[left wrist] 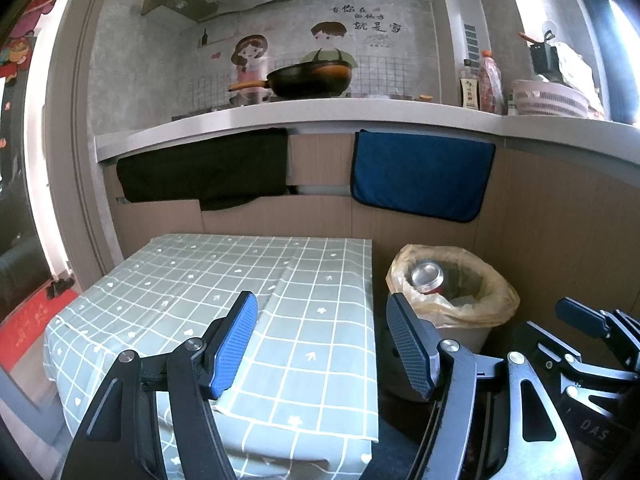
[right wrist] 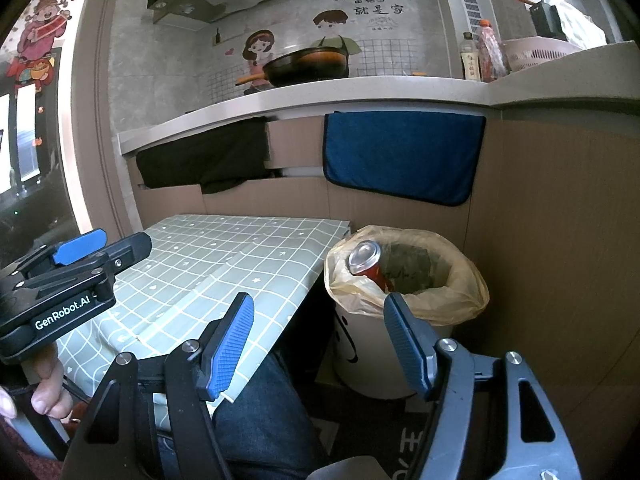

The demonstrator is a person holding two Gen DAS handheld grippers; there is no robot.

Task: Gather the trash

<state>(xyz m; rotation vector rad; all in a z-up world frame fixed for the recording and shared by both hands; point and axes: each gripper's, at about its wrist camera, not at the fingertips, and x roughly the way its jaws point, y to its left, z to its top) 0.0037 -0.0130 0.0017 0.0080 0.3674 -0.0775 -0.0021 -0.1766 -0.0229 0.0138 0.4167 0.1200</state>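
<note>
Kitchen corner seen from both wrist cameras. A low tabletop under a green checked cloth stands before the cabinet front, where a black cloth and a blue towel hang below the counter; a wok sits on the hob above. No loose item shows on the cloth in either view.

Just beside the tabletop's right edge stands the trash bin, white-walled and lined with a yellowish plastic bag. A red drink can lies tilted inside it, top end toward the tabletop, resting against the liner (so collection appears largely or wholly done, judging by the bare cloth).

Risks from here: the bag's rim is draped loosely over the bin, and a jaw brushing it could drag the liner inward or tip the bin, which looks light. The two tools are also near each other, so a careless swing could knock them together.

The left gripper hovers over the tabletop's near right corner, jaws spread wide, holding and touching nothing. The right gripper hangs off the tabletop's right edge, near the bin, jaws equally wide and empty.
</note>
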